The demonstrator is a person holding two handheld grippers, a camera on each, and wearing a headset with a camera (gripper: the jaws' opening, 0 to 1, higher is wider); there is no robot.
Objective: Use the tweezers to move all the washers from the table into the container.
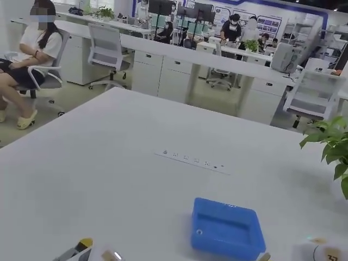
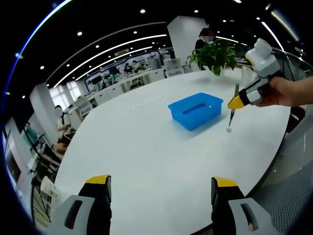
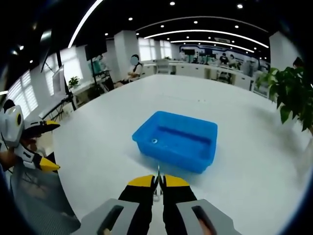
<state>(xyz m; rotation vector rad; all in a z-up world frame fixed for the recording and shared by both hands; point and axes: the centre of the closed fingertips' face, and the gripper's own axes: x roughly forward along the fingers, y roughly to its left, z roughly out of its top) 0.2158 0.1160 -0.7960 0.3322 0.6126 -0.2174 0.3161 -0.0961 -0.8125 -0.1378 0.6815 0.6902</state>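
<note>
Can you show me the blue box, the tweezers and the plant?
blue box [image 3: 171, 155]: right gripper view, front wall.
tweezers [image 2: 231, 116]: left gripper view, thin shaft near tip.
plant [image 1: 331, 139]: head view, a green leaf.

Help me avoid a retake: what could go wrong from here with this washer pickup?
1. The right gripper, shut on the tweezers, holds their tips just above a small washer on the smooth table; a poor pinch could flick it away.
2. The carry to the blue container crosses bare table, so a weak grip may drop it short.
3. The left gripper is open, away from the container; a bump might shift it.
</note>
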